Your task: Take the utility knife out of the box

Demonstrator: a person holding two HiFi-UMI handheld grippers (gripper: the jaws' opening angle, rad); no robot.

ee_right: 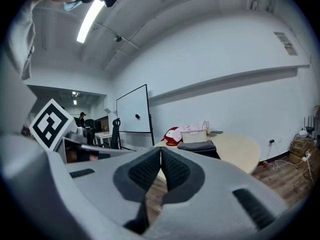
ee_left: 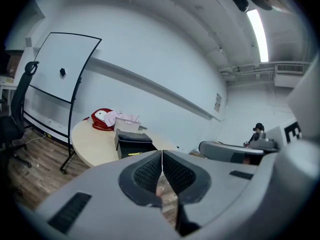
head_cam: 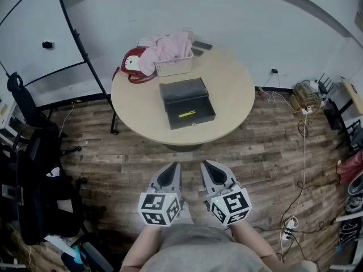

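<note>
An open black box [head_cam: 188, 109] sits in the middle of a round beige table [head_cam: 142, 112]. A yellow utility knife [head_cam: 187, 114] lies inside the box's tray. Both grippers hang over the wooden floor, short of the table's near edge, pointing toward it. My left gripper [head_cam: 174, 166] is shut with nothing between its jaws, and my right gripper [head_cam: 205, 164] is shut and empty too. In the left gripper view the box [ee_left: 132, 140] and knife [ee_left: 133, 153] show just above the closed left gripper [ee_left: 162, 153]. The right gripper view shows the box [ee_right: 200, 147] beyond the closed right gripper [ee_right: 160, 150].
A white basket [head_cam: 174, 67] with pink cloth and a red bag [head_cam: 131, 62] stand at the table's far side. A whiteboard [head_cam: 34, 33] on a stand is at the left, with black chairs [head_cam: 34, 152] below it. Cables and a power strip [head_cam: 290, 224] lie at the right.
</note>
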